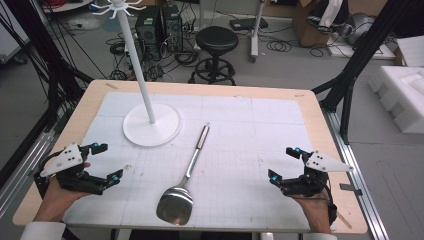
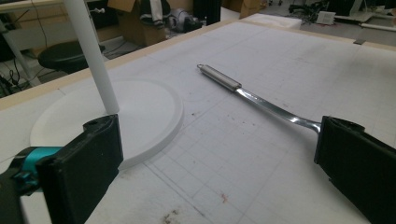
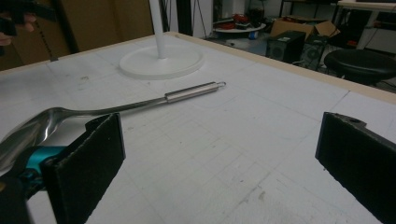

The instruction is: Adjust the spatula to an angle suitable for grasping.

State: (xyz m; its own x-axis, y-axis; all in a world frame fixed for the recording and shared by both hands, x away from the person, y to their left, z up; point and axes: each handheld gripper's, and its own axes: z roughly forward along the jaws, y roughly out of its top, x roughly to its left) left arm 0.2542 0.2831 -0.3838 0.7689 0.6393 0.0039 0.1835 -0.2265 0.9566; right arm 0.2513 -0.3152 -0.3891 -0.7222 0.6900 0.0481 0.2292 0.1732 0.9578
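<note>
The steel spatula point(image 1: 186, 176) lies flat on the desk point(image 1: 95, 100) in the lower middle of the high view, its broad polished blade nearest you and its slim shaft running up and to the right into a brushed tubular handle with a small wire loop at the end. It rests on the white gridded mat point(image 1: 260, 130), whose surface looks matte and lightly scuffed. Just up and left of the handle sits the white stand point(image 1: 151, 125), a smooth round disc base with a thin straight pole rising from it. Your left tool point(image 1: 106, 164) sits at the lower left with its flat black pads spread wide and holding nothing. Your right tool point(image 1: 283, 163) at the lower right is equally wide apart and empty, well clear of the spatula.
</note>
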